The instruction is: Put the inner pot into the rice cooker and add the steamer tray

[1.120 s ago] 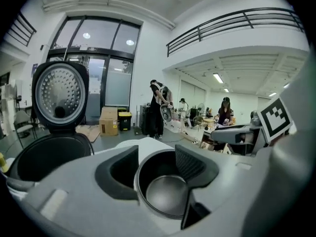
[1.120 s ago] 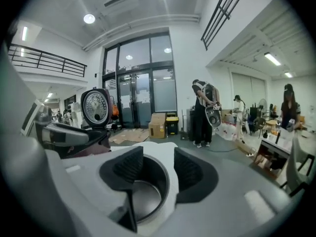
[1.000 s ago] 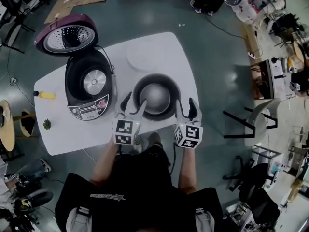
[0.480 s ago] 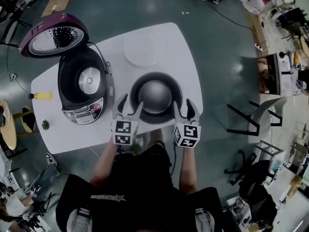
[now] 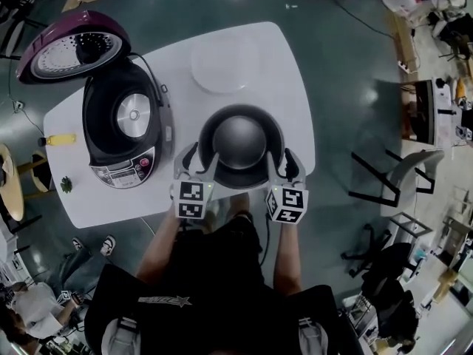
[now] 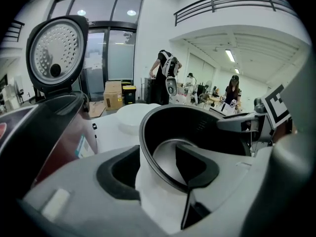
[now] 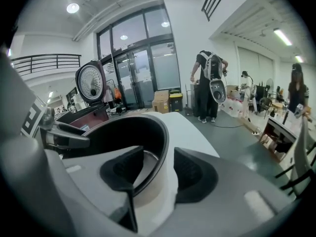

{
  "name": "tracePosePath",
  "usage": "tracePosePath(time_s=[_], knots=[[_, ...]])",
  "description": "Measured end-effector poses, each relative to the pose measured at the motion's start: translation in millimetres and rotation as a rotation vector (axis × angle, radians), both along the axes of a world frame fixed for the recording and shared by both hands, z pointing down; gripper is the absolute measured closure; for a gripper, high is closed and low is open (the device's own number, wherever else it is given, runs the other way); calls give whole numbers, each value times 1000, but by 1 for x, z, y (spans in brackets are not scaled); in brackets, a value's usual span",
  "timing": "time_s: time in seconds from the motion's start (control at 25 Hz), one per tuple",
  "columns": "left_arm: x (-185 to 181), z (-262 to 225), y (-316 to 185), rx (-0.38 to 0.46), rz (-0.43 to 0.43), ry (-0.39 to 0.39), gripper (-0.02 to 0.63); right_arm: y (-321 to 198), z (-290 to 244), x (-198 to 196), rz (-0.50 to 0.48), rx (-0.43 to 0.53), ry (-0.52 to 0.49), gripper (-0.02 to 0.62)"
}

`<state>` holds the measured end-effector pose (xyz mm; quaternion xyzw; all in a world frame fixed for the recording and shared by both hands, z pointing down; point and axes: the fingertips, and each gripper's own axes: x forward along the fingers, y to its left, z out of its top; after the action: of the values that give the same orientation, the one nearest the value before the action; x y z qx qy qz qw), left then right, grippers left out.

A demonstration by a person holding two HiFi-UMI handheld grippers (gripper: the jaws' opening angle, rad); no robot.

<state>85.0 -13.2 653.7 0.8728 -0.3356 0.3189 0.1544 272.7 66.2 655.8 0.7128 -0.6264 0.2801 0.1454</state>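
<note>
Farthest left of the round inner pot point(image 5: 240, 140), dark inside with a pale outer wall, a small green object point(image 5: 66, 184) lies near the edge of the white table point(image 5: 284, 87). A small yellow object point(image 5: 59, 139) lies at that same far end, a little further back; what either of them is cannot be told.

Just left of the pot stands the dark rice cooker point(image 5: 122, 124). Its cavity is empty and shows the round metal heating plate. Its purple lid point(image 5: 66, 50) is tipped fully back, perforated inner face up.

Behind the pot and apart from it lies a white round tray point(image 5: 222, 63), flat on the table.

The left gripper point(image 5: 203, 157) sits astride the pot's left rim. One jaw is outside the pale wall and the other is down inside the bowl (its own view shows this plainly). The jaws stand wide and have just been closing a little. The wall is between them, but the pads are not seen pressing on it.

The pot itself rests upright on the table's near edge, in front of the person, outside the cooker.

The right gripper point(image 5: 281, 161) mirrors the left one on the pot's right rim. Its inner jaw is inside the bowl and its outer jaw is beside the outer wall. The jaws are spread, with a gap showing at the inner pad, so nothing is clamped.

Right of the pot, off the table, a dark-framed chair point(image 5: 384, 180) stands on the grey floor.
</note>
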Motion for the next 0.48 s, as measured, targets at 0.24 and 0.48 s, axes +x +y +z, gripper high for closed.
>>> tracePosePath(time_s=[0.24,0.48], knots=[[-5,4,-1,5,-14,-12,431,1,-1,3,-1,-5,56,486],[-8,1,-2,20,-28,-21,463,1,-1,4,19,-15,37,517]])
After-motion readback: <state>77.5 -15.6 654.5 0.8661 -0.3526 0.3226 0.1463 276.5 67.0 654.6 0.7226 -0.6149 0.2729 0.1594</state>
